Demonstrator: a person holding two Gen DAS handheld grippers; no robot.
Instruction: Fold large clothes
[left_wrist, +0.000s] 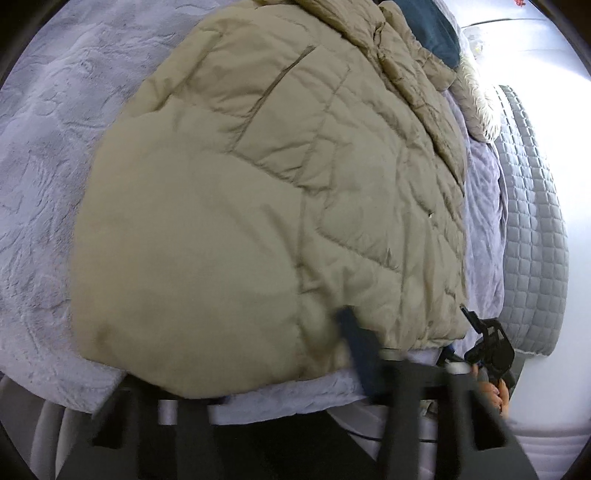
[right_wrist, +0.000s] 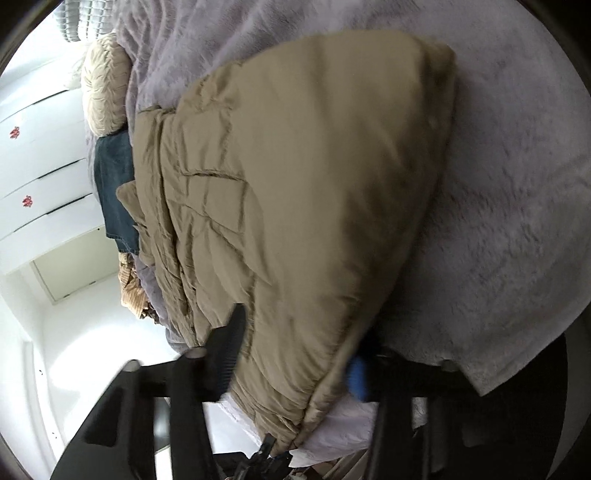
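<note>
No writing or brand can be read anywhere. The beige padded jacket (left_wrist: 258, 192) lies on the lilac fleece blanket (left_wrist: 44, 155), filling the middle of both frames. The left gripper (left_wrist: 332, 354) is blurred at the lower edge; only one finger shows on the hem, so its grip cannot be told. The right gripper (right_wrist: 295, 347) has narrow jaws pinching the jacket's edge.

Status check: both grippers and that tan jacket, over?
Left gripper and right gripper each pinching the tan puffer jacket hem. Jacket flat on grey blanket. Nothing blocking.
</note>
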